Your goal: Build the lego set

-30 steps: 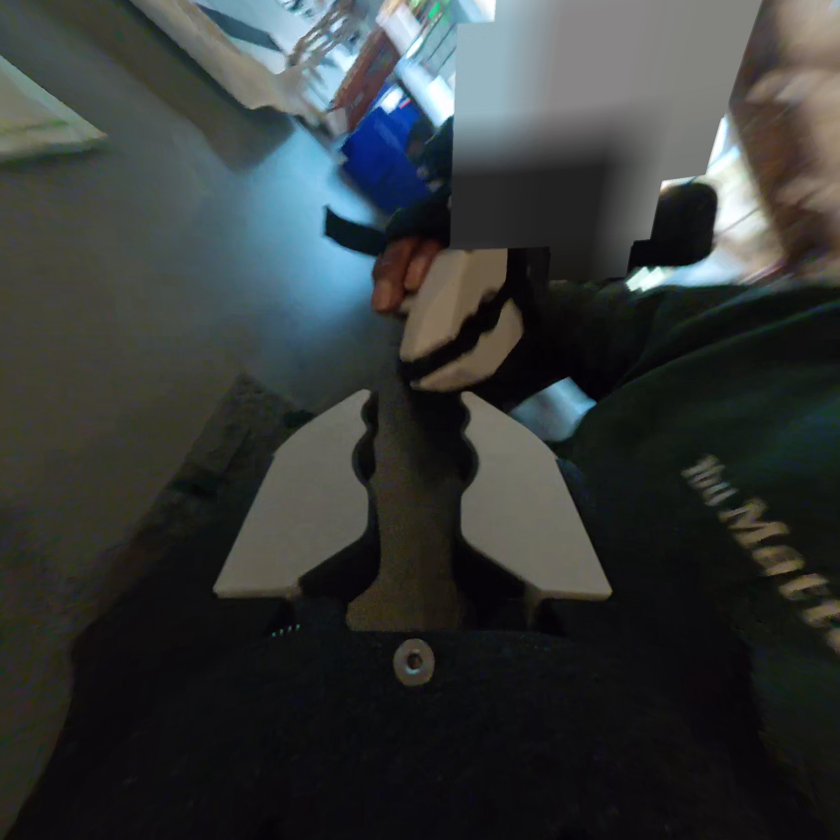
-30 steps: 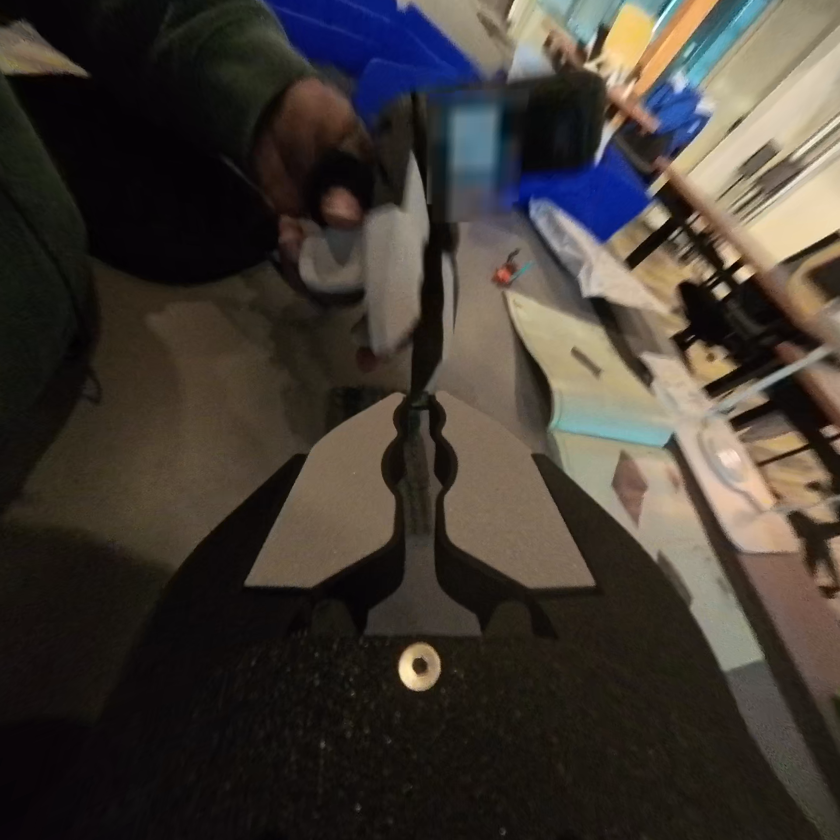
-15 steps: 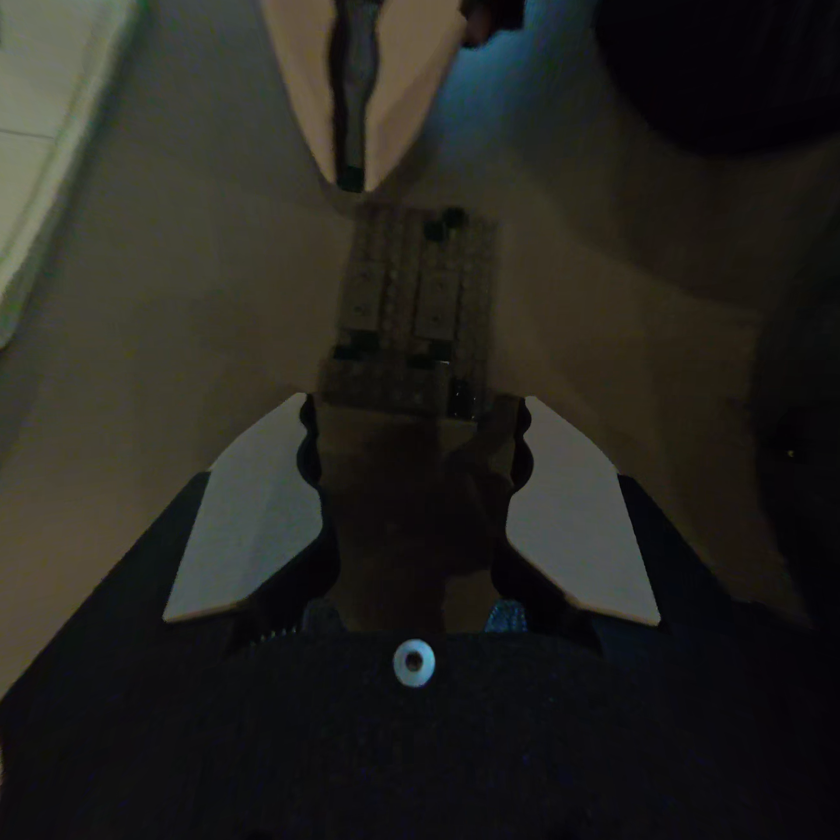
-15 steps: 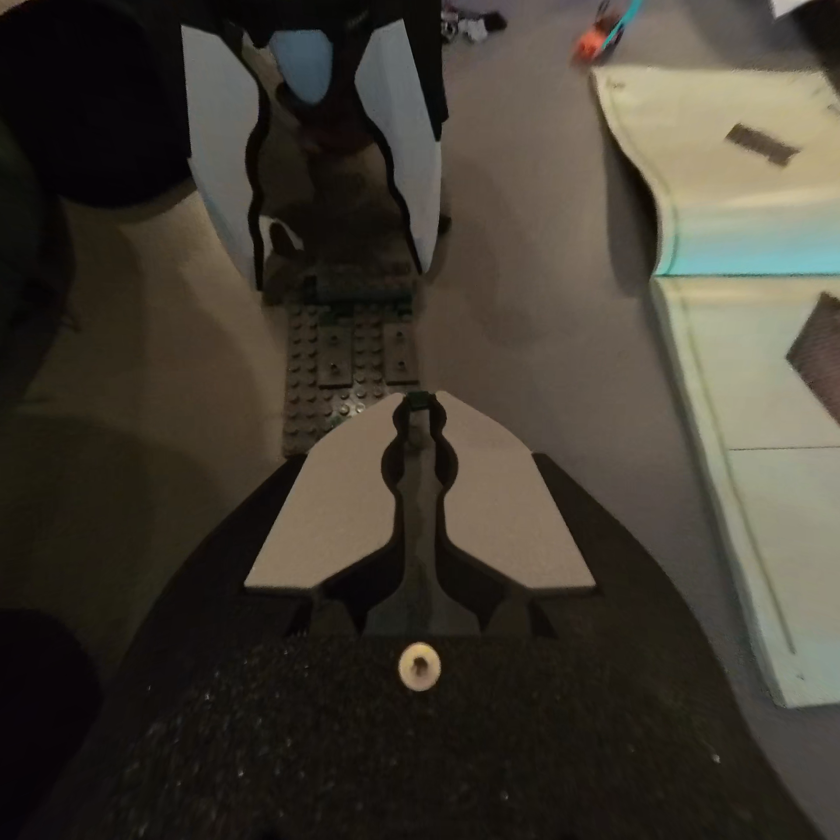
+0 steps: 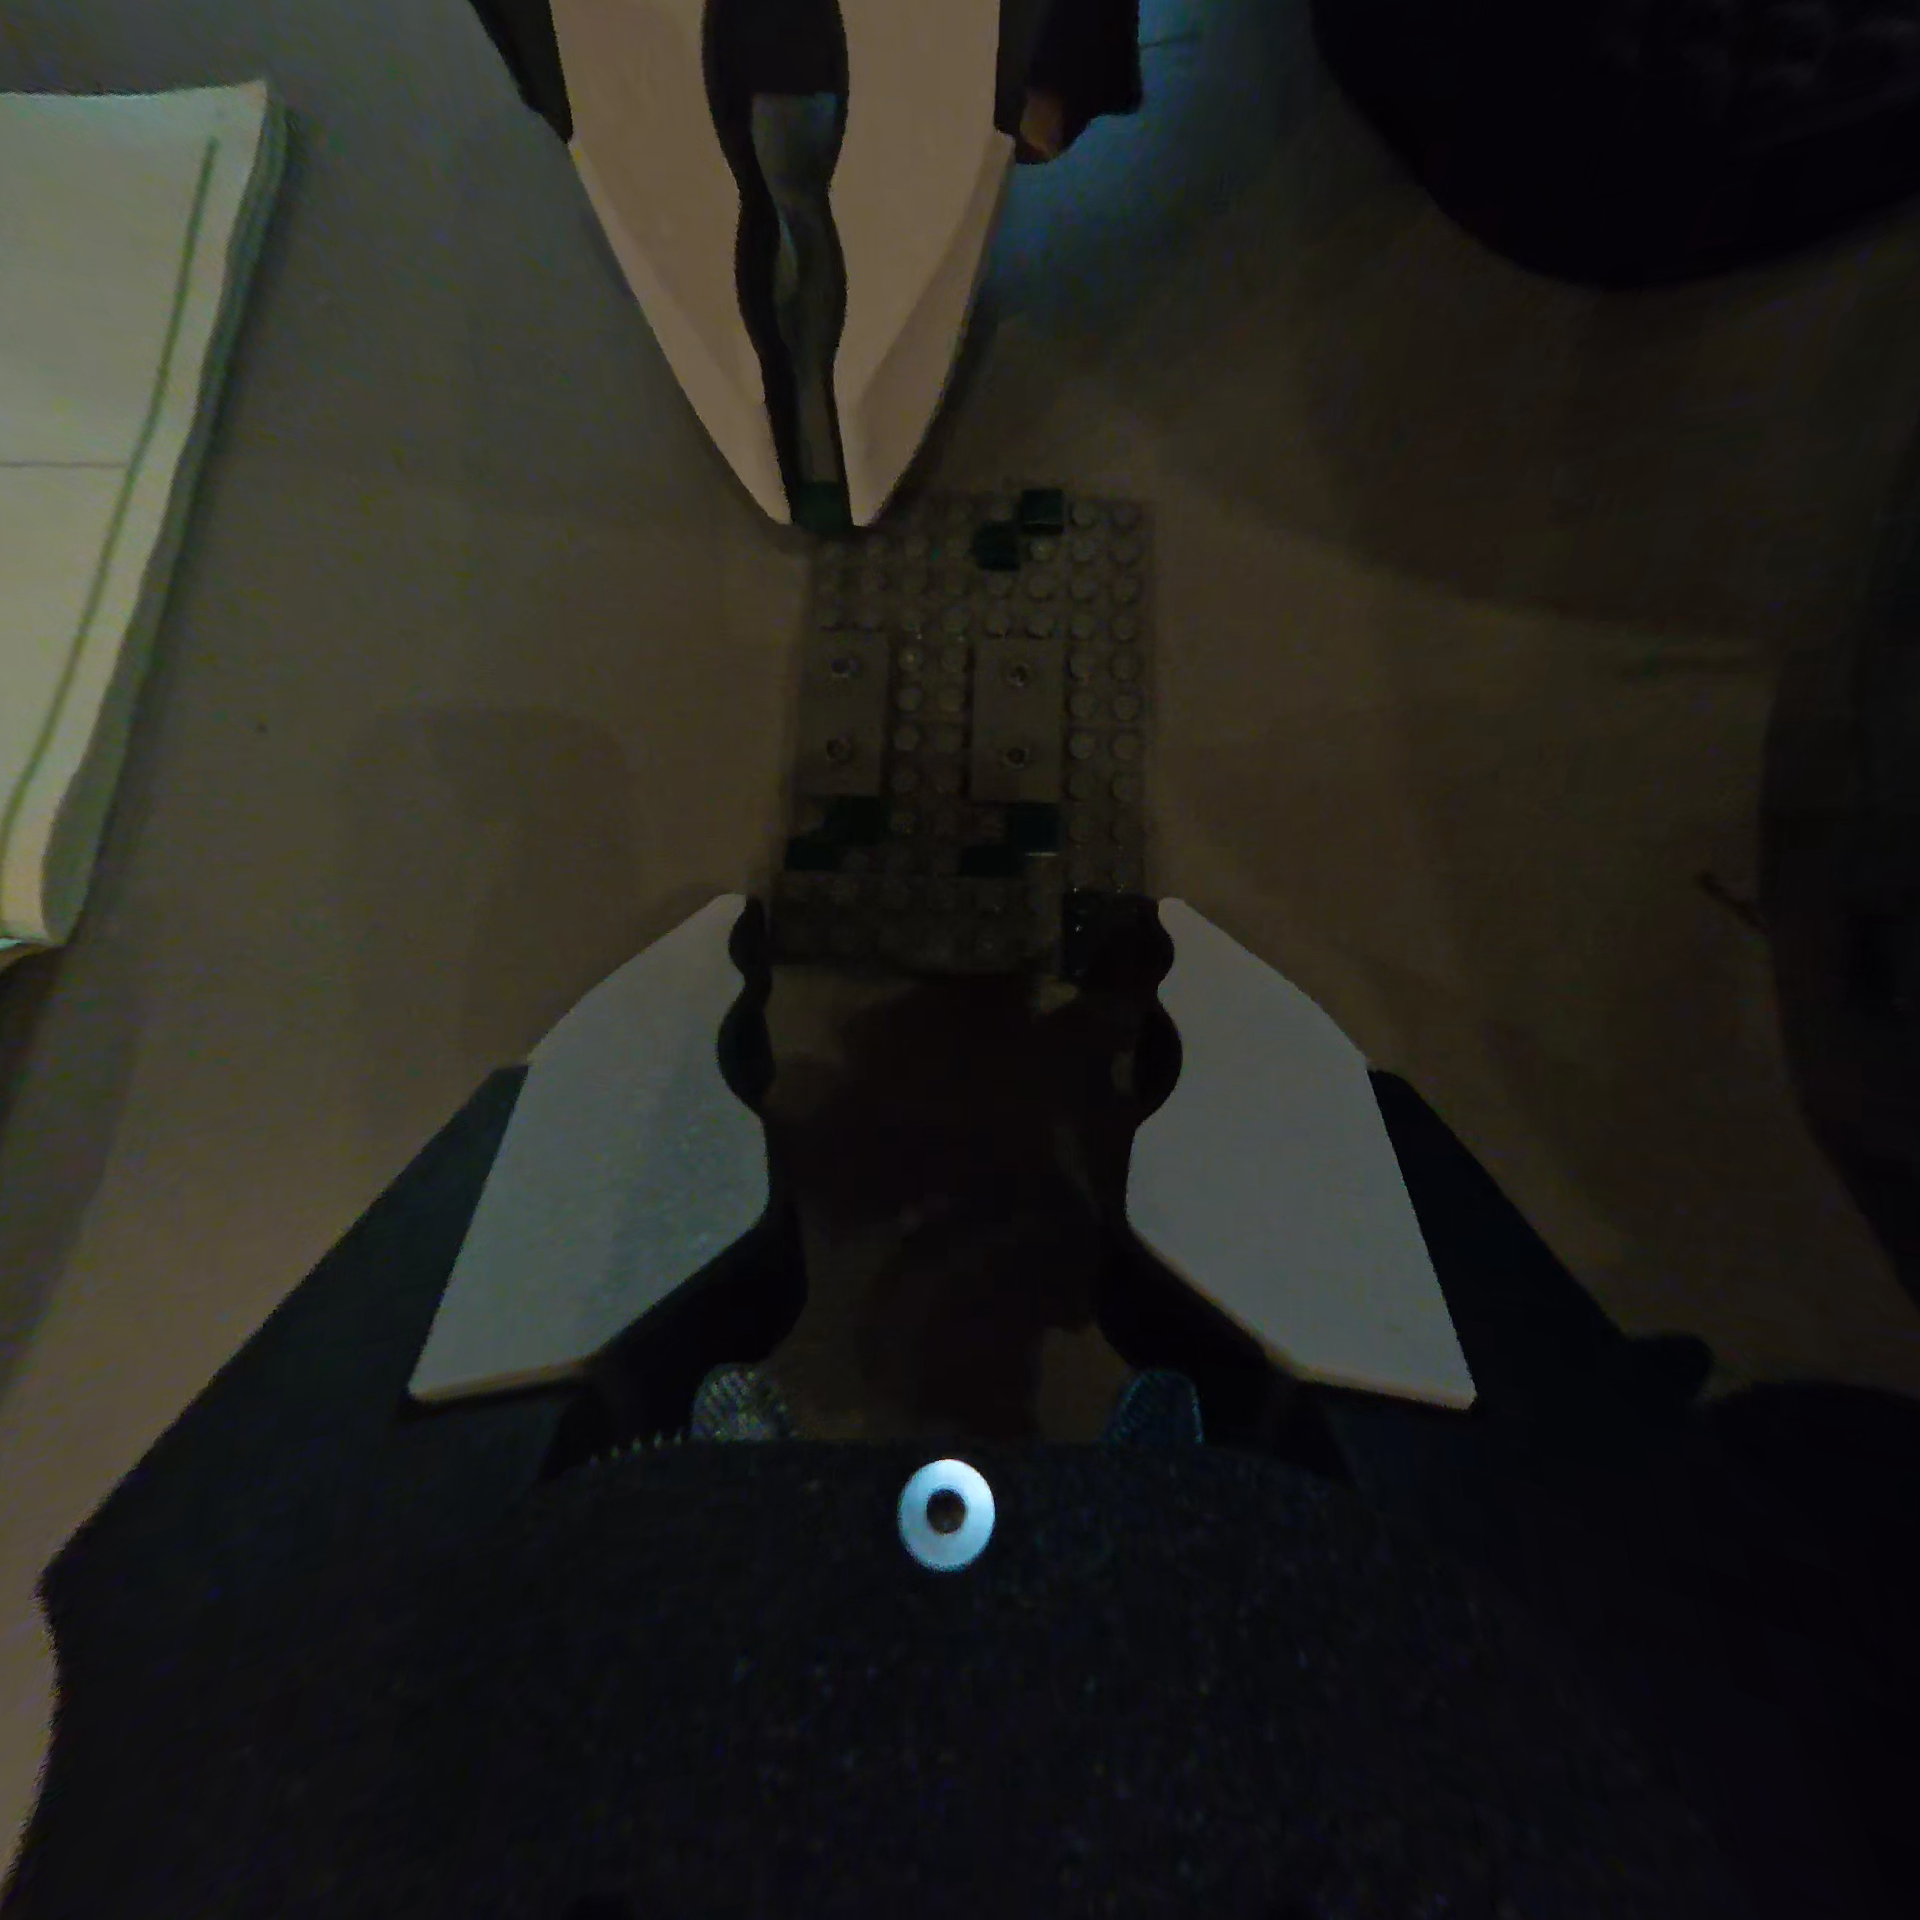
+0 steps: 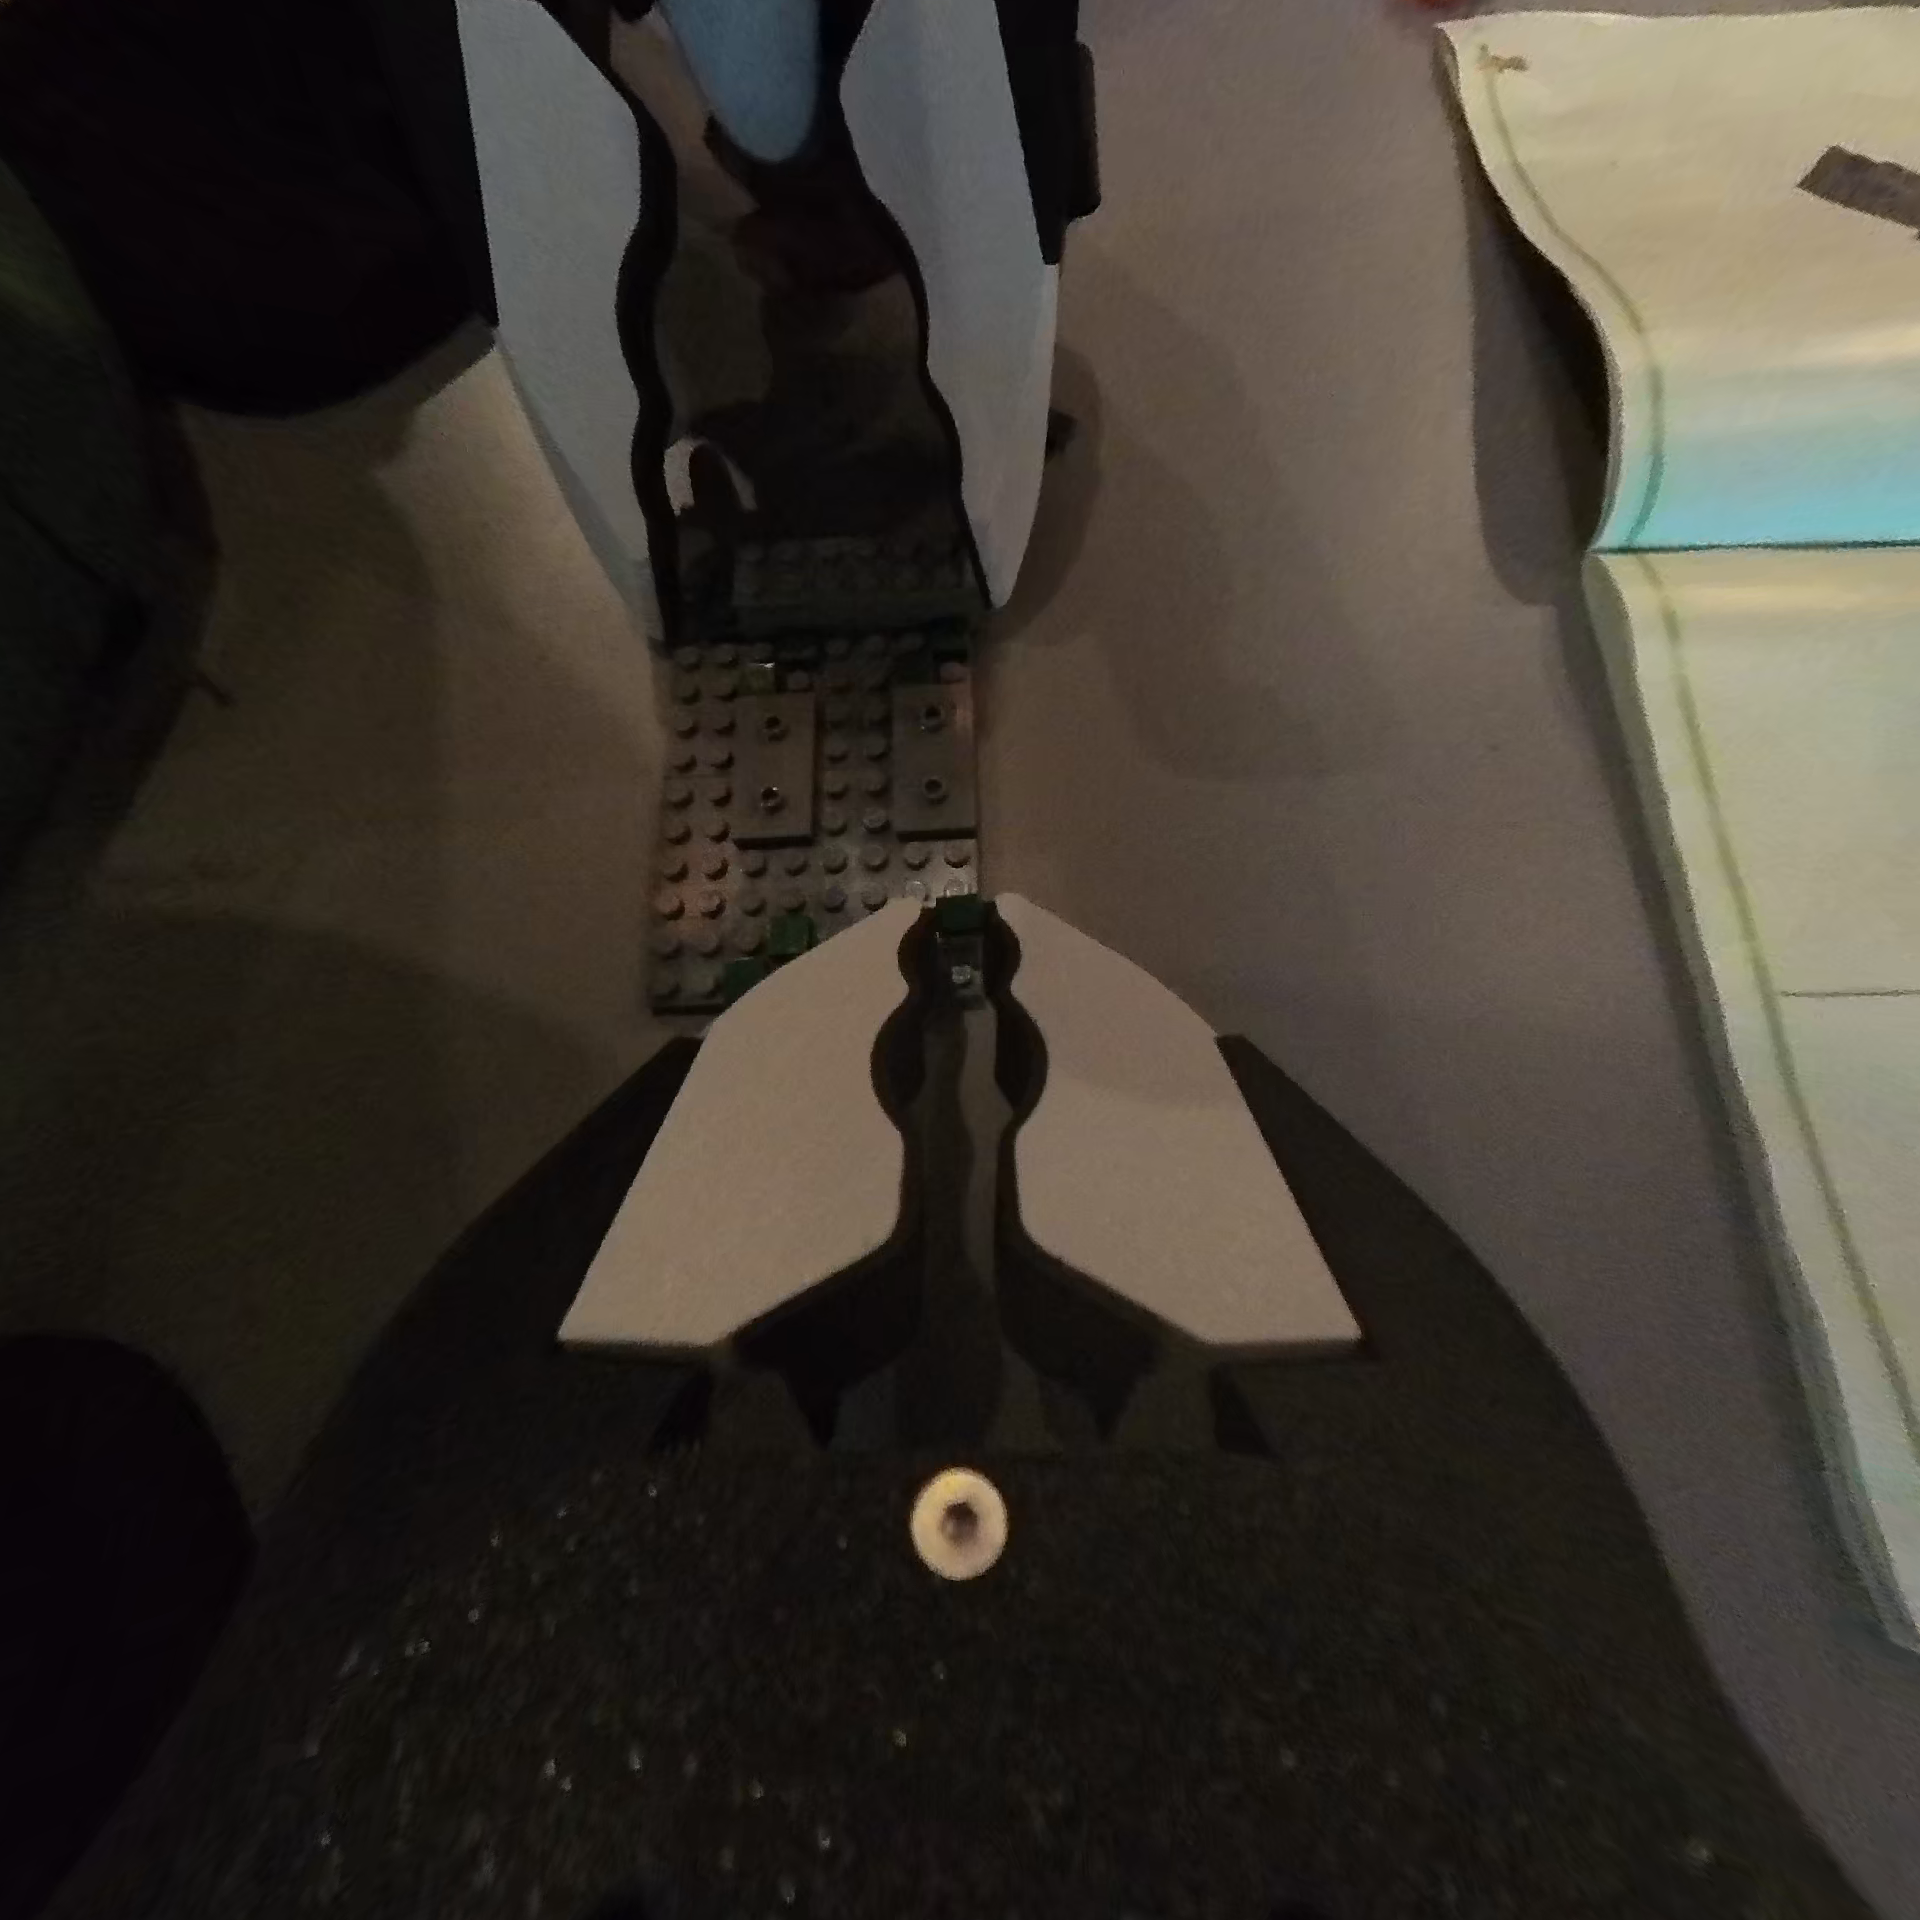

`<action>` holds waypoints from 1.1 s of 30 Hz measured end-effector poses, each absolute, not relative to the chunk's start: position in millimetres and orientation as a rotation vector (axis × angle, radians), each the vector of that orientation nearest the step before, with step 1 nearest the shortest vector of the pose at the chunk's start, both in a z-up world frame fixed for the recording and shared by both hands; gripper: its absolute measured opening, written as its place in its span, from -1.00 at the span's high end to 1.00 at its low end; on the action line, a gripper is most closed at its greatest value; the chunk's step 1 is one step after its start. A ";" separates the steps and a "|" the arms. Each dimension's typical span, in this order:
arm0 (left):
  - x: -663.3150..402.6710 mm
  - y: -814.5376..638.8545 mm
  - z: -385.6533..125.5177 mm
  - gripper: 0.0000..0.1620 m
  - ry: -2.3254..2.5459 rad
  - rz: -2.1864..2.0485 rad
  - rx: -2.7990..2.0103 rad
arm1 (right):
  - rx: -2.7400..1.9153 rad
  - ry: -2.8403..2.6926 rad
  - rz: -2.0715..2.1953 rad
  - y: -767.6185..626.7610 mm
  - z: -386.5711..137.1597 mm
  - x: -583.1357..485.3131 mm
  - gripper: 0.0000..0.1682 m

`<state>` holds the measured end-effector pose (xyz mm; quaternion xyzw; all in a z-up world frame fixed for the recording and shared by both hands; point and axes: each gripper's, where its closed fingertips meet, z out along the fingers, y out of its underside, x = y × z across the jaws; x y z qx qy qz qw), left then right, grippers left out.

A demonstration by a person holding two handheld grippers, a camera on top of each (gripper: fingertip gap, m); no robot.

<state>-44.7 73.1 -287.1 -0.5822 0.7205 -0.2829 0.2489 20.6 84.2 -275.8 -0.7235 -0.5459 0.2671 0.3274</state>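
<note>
Right now your right gripper (image 6: 958, 914) is pinched almost shut on a small dark green piece (image 6: 958, 923), held at the very fingertips just over the near edge of the grey studded baseplate (image 6: 707, 831), which lies flat on the pale tabletop (image 6: 1247, 727) between your two tools. Your left gripper (image 5: 945, 914) stands wide apart with nothing in it, its fingers straddling the plate's opposite end; whether they press the plate's sides cannot be told in this dim light. To do this placement well, I would steady the plate from the left first, so it cannot skate when you push. Line the green piece up square with the stud rows, lower it straight rather than at a tilt, and press only once the studs are felt to seat; a piece this small, held only by the fingertips, looks likely to twist or pop out if you lean sideways. Two flat grey tiles (image 6: 774, 769) and a few other dark green bits already sit on the plate, so mind the neighbours as you come down. As for writing, an open instruction booklet (image 6: 1766, 727) lies to the right of the plate, but nothing on it is readable, and no brand mark shows anywhere.
</note>
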 end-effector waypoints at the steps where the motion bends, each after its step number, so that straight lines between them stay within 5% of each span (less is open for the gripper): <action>1: -44.8 73.0 -286.9 0.16 1.962 -0.766 -1.585 | -1.897 -1.431 0.703 83.9 -275.7 20.1 0.91; 33: -46.3 67.9 -286.2 0.16 1.932 -0.785 -1.565 | -1.868 -1.552 0.720 78.5 -270.2 21.6 0.87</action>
